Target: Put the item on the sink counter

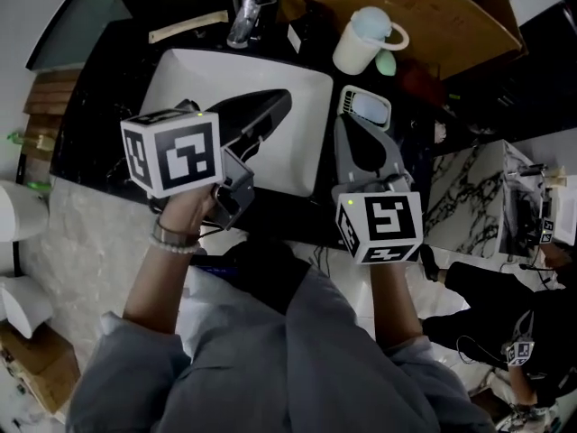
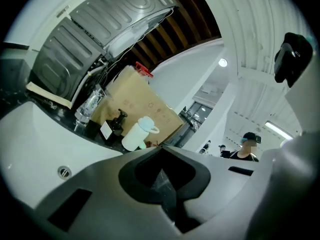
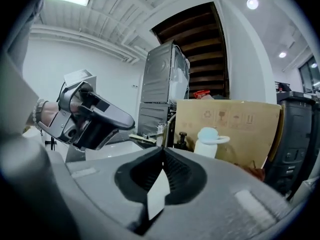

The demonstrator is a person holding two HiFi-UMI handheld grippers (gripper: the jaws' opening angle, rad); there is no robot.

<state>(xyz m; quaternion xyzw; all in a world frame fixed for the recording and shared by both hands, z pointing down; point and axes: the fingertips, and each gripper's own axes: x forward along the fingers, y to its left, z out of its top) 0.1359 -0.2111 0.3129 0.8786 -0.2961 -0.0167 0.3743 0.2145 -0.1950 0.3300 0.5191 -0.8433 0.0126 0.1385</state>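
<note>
A white jug with a pale blue lid (image 1: 364, 40) stands on the black sink counter (image 1: 108, 106) behind the white basin (image 1: 180, 79). A small white rounded dish (image 1: 365, 107) lies on the counter right of the basin. My left gripper (image 1: 279, 99) hangs over the basin, jaws shut with nothing between them. My right gripper (image 1: 348, 123) hovers just short of the dish, also shut and empty. The left gripper view shows shut jaws (image 2: 161, 146) aimed at the jug (image 2: 137, 134). In the right gripper view the shut jaws (image 3: 162, 149) face the jug (image 3: 207, 141), with the left gripper (image 3: 95, 116) at the left.
A chrome faucet (image 1: 245, 12), a small dark labelled bottle (image 1: 302, 31) and a wooden strip (image 1: 187, 27) sit behind the basin. A big cardboard box (image 1: 406, 7) leans at the back right. A marbled white surface (image 1: 464, 197) lies to the right. A person (image 2: 247, 146) stands far off.
</note>
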